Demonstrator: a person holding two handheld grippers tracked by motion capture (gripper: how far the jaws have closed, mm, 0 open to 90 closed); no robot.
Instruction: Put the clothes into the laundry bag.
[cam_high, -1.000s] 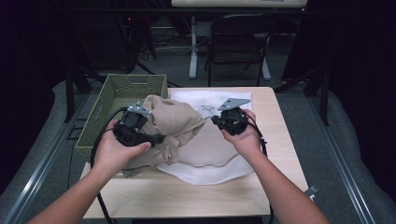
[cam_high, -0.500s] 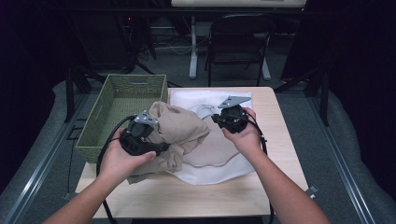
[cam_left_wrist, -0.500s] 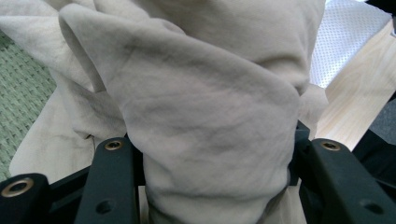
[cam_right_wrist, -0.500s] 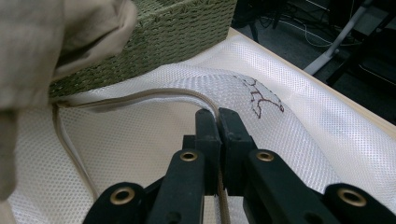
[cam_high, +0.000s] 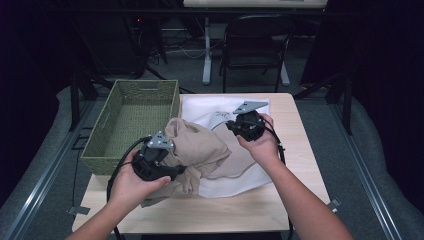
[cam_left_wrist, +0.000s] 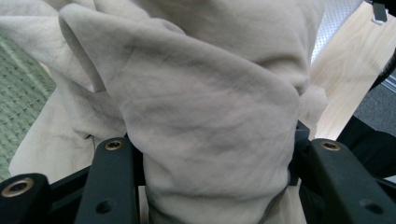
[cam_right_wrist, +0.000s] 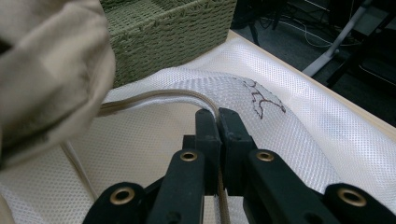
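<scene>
Beige cloth: a crumpled tan garment (cam_high: 200, 150) lies bunched on the near left part of a pale wooden table (cam_high: 240, 210), partly over a white mesh sheet (cam_high: 210, 110) and just beside a green woven basket (cam_high: 130, 100).
Left gripper: the left gripper (cam_high: 172, 167) holds a thick wad of the garment between its jaws, which stand fairly wide around the bundle, as the left gripper view shows (cam_left_wrist: 205, 154).
Right gripper: the right gripper (cam_high: 232, 125) has its jaws pressed nearly together on a thin beige edge or strap of the garment (cam_right_wrist: 159, 97), drawn taut over the white mesh sheet (cam_right_wrist: 299, 135).
Step in hand: by the look of it, the garment is being gathered and lifted, one hand taking the bulk and the other a trailing edge, probably on its way to the basket (cam_right_wrist: 168, 28).
Next move: likely calls for both hands to rise together and carry the cloth left over the basket rim, keeping the loose edge from dragging the mesh sheet along.
Surface: light wood, smooth, the mesh sheet spread across its far half.
Room: dim, with a dark folding chair (cam_high: 255, 45) and a white desk leg (cam_high: 206, 50) behind the table, cables on a grey floor.
</scene>
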